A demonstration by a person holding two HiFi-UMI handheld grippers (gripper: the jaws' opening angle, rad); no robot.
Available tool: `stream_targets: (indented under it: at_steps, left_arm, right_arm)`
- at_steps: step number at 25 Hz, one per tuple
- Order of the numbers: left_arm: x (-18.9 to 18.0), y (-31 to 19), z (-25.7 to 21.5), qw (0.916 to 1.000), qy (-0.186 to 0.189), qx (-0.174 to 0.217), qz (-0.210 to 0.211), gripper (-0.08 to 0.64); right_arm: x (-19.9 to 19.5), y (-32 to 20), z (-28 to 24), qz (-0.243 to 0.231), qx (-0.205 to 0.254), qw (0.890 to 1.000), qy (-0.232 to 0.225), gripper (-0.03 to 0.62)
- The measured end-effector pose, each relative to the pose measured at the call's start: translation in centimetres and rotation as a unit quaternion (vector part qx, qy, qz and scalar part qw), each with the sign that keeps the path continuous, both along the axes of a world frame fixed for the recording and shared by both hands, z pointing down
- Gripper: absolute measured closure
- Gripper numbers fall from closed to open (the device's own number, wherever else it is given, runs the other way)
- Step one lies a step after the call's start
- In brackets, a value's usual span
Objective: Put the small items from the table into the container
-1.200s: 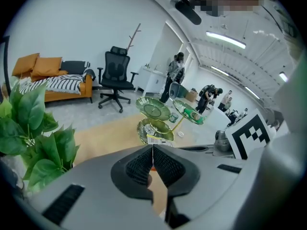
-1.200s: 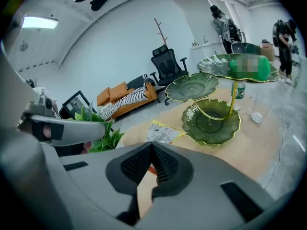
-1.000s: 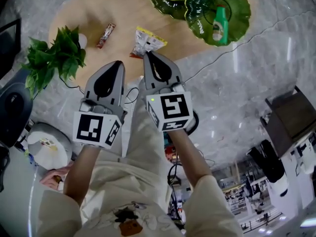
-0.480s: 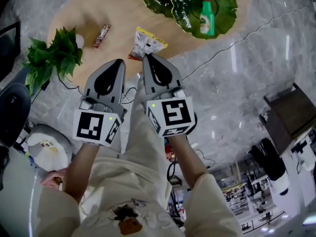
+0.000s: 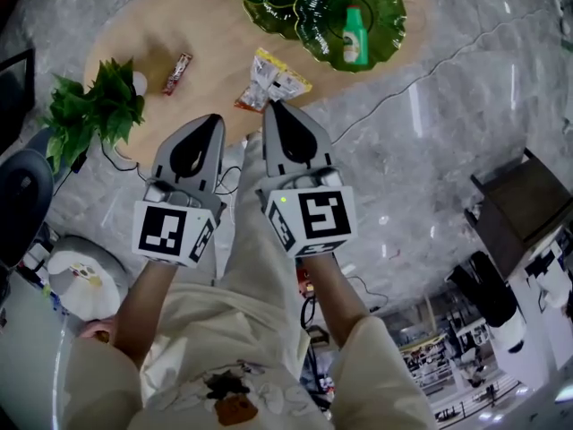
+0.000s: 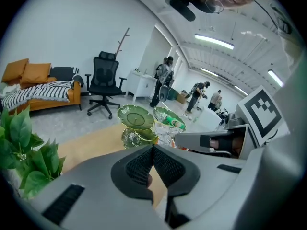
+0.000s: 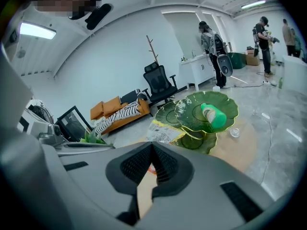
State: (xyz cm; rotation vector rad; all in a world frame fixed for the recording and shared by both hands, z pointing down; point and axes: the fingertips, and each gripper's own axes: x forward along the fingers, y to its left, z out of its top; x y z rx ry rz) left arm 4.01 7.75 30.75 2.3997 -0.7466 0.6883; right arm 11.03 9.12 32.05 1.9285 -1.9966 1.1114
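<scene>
On the wooden table [image 5: 210,25] lie a yellow-and-clear snack packet [image 5: 269,81] and a red-brown candy bar [image 5: 176,73]. At the table's far end stands the green leaf-shaped dish set [image 5: 385,3], with a green bottle [image 5: 354,36] lying in it. My left gripper [image 5: 214,118] and right gripper [image 5: 272,106] hover side by side over the table's near edge, both shut with nothing in them. The right tip points at the snack packet [image 7: 163,131]. In the right gripper view the dish [image 7: 228,104] and bottle [image 7: 213,115] lie beyond the shut jaws. The left gripper view shows the dishes [image 6: 135,116] ahead.
A potted plant [image 5: 94,115] stands at the table's left end. A cable [image 5: 421,74] runs across the marble floor to the right. A black office chair [image 6: 102,83], a sofa [image 6: 38,87] and people [image 6: 163,80] are farther back. A dark cabinet [image 5: 524,213] stands at right.
Both grippers have risen a little, still shut and side by side. In the head view the table and its items have slid left, and the right tip now sits just below the snack packet.
</scene>
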Motion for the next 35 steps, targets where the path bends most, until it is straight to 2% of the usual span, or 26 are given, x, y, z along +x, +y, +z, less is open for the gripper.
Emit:
stream_targets:
  at_steps: [18,35]
  left_arm:
    - [4.5,-1.7,-2.5,0.9997,0.019,0.014,-0.001,0.551]
    - [6.8,-3.5,-1.8,0.9998,0.012,0.01,-0.008,0.551]
  right_arm:
    - [7.7,-3.0,-3.3,0.048,0.032,0.998,0.029,0.586]
    - [12.5,-6.5,-1.7,0.087,0.012,0.995,0.043,0.586]
